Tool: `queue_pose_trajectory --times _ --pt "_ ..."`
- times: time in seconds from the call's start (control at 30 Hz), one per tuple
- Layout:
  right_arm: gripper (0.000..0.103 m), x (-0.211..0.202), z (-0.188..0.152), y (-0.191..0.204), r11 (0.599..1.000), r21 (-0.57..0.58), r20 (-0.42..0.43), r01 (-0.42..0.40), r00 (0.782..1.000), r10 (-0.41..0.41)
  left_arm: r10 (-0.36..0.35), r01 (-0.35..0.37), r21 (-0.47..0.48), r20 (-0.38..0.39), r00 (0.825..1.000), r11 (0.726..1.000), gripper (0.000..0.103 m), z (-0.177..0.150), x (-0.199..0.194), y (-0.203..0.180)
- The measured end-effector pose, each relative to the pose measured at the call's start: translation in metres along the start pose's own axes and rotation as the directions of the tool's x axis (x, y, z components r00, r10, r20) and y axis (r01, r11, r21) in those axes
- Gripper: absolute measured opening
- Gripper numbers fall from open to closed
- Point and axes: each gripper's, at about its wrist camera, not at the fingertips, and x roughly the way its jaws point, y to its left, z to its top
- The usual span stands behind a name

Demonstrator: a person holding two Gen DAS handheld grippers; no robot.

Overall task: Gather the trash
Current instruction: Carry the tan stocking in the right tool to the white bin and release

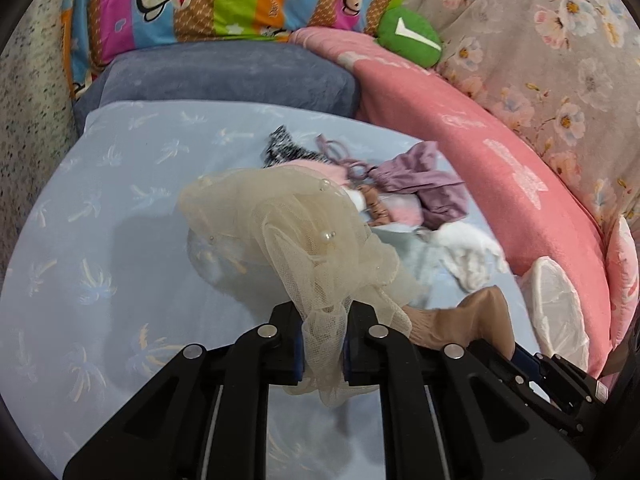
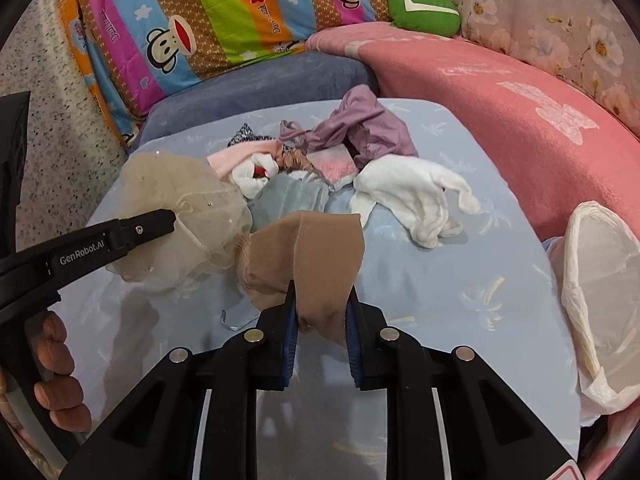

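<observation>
My left gripper [image 1: 323, 320] is shut on a cream tulle cloth with pearl beads [image 1: 296, 232] and holds it lifted over the blue sheet; the cloth also shows in the right wrist view [image 2: 180, 208], with the left gripper [image 2: 168, 220] at its edge. My right gripper [image 2: 321, 304] is shut on a tan stocking [image 2: 308, 252], which also shows in the left wrist view [image 1: 460, 320]. A pile of small items lies beyond: purple cloth [image 2: 364, 128], white cloth [image 2: 412, 192], pink piece [image 2: 332, 162], grey-blue cloth [image 2: 288, 196].
A white plastic bag [image 2: 600, 300] stands open at the right edge of the bed, also in the left wrist view [image 1: 556, 308]. A pink blanket [image 2: 500, 96], grey pillow [image 2: 260, 88], striped cartoon quilt [image 2: 224, 12] and green plush [image 2: 424, 10] ring the blue sheet [image 2: 460, 280].
</observation>
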Motion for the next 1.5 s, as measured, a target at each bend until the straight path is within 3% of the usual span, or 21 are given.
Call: queue_pose_trajectory --times 0.33,0.67,1.17,1.5 --pt "0.019 -0.082 0.011 -0.039 0.998 0.056 0.154 0.032 0.987 -0.040 -0.088 0.081 0.109 0.063 0.994 0.991 0.012 0.005 -0.035 -0.069" --pt "0.019 -0.146 0.003 -0.122 0.977 0.177 0.239 0.119 0.958 -0.160 -0.178 0.159 0.231 0.066 0.982 0.960 0.012 0.001 -0.045 -0.147" --pt "0.019 -0.194 -0.032 -0.254 0.888 0.374 0.228 0.269 0.901 -0.369 -0.241 0.226 0.355 -0.002 0.971 0.907 0.012 -0.019 -0.022 -0.248" --pt "0.020 -0.187 -0.038 -0.289 0.861 0.414 0.192 0.295 0.896 -0.399 -0.280 0.301 0.426 -0.111 0.953 0.853 0.014 -0.035 0.010 -0.306"
